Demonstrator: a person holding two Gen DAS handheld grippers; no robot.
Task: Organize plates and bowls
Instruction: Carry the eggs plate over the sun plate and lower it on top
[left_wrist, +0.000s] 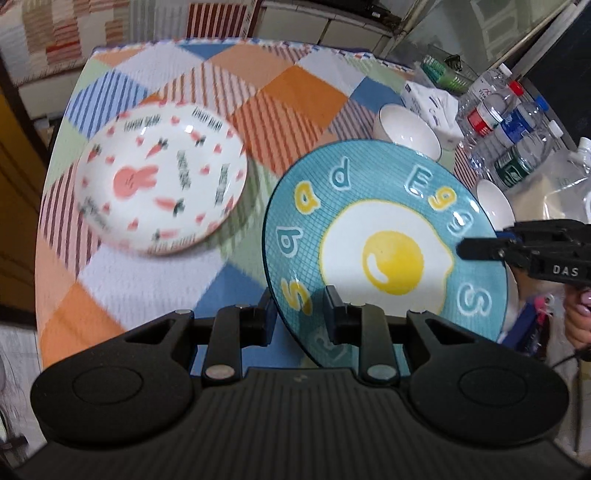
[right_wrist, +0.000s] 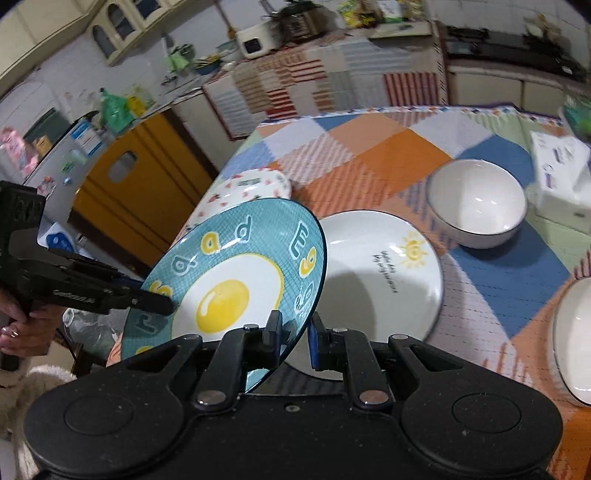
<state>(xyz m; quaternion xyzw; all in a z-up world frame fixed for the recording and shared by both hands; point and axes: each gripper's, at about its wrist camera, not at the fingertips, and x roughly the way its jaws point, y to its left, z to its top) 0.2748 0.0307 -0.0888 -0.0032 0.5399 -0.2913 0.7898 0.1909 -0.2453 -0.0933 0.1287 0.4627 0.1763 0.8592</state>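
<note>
— What's biggest in front of you?

— The desk (right_wrist: 369, 155), under a patchwork cloth of orange, blue and striped squares. On it lie a white plate with a sun drawing (right_wrist: 384, 266), a white plate with a pink rabbit and carrots (left_wrist: 162, 181), and a white bowl with a dark rim (right_wrist: 476, 203) further back. Another white bowl (right_wrist: 574, 336) shows at the right edge.

— And the blue one?

— The blue egg plate (left_wrist: 384, 243) is off the desk, tilted, held in the air between both tools, partly over the sun plate.

— How do the tools stand?

— The left tool (left_wrist: 297, 314) has its jaws nearly closed, pinching the near rim of the egg plate, one finger on each face. The right tool (right_wrist: 293, 332) is clamped just as narrowly on the opposite rim. A hand (left_wrist: 580, 317) grips the right tool's handle.

— Anything smaller?

— Water bottles (left_wrist: 506, 122) and a tissue box (right_wrist: 557, 166) crowd the desk's far corner.
</note>
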